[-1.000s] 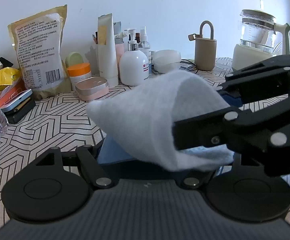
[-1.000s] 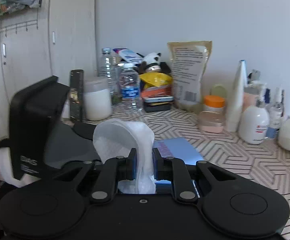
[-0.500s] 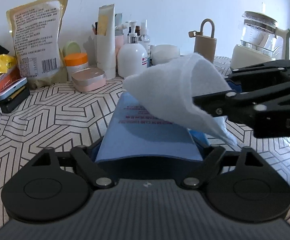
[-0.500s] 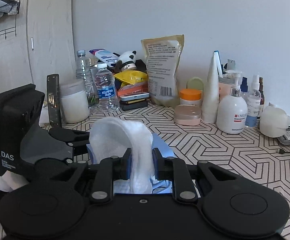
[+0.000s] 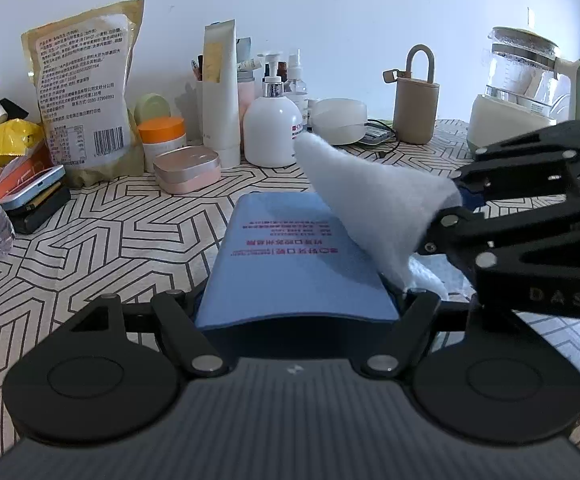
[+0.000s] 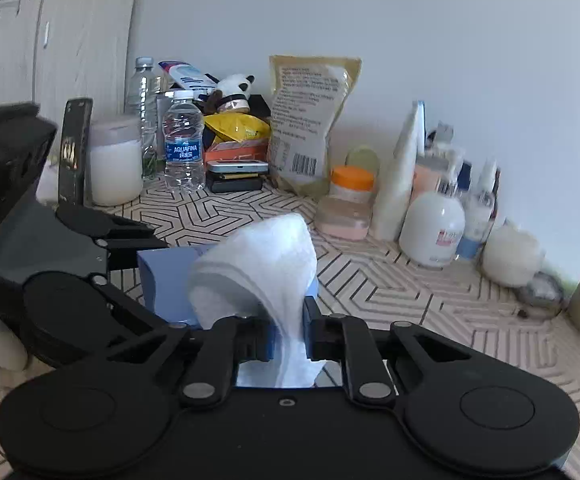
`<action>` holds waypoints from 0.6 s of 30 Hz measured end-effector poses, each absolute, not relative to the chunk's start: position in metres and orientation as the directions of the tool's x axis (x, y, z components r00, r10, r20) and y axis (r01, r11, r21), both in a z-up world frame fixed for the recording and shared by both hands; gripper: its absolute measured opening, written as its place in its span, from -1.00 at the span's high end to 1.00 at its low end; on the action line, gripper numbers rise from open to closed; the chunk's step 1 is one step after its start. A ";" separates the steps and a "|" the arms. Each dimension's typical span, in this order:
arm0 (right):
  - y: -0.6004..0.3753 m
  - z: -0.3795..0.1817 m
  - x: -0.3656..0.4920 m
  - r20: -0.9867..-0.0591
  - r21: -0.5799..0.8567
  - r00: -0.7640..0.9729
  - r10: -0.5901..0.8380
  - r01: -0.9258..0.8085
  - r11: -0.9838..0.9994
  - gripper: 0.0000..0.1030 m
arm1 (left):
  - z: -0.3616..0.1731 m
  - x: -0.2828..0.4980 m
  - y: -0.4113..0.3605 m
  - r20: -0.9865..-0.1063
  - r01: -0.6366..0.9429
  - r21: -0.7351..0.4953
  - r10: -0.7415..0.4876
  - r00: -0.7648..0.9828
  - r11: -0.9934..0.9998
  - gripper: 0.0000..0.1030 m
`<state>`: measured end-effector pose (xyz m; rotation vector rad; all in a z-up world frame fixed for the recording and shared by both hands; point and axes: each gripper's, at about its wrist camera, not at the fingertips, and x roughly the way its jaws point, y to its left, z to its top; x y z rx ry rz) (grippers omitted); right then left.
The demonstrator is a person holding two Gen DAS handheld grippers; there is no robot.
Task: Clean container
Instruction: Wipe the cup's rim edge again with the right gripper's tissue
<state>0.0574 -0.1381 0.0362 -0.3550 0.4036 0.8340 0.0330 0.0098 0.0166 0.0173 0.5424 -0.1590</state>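
The left gripper (image 5: 296, 304) clamps the blue box (image 5: 290, 256) above the worktop (image 5: 130, 240), its jaws having just narrowed; the right gripper (image 6: 288, 336) pinches the white cloth (image 6: 258, 264). Keep the box steady and wipe along its top with light, even strokes

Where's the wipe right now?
The wipe is pinched in the right gripper, over the right edge of the blue box in the left wrist view.

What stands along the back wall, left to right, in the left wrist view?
Tan printed food pouch → orange-lidded jar → tall white tube → white pump bottle → beige loop-handled flask → glass kettle.
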 end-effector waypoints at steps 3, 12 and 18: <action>-0.138 0.041 0.049 -0.462 -0.161 0.599 0.654 -0.782 0.602 0.65 | 0.017 0.035 0.012 -0.515 0.154 -0.031 -0.148 0.845 0.988 -0.45; -0.136 0.042 0.046 -0.450 -0.194 0.625 0.638 -0.766 0.613 0.61 | 0.016 0.034 0.008 -0.513 0.160 -0.004 -0.139 0.847 0.987 -0.45; -0.135 0.031 0.062 -0.479 -0.215 0.671 0.566 -0.715 0.665 0.60 | 0.016 0.032 0.005 -0.509 0.174 0.010 -0.145 0.848 0.985 -0.45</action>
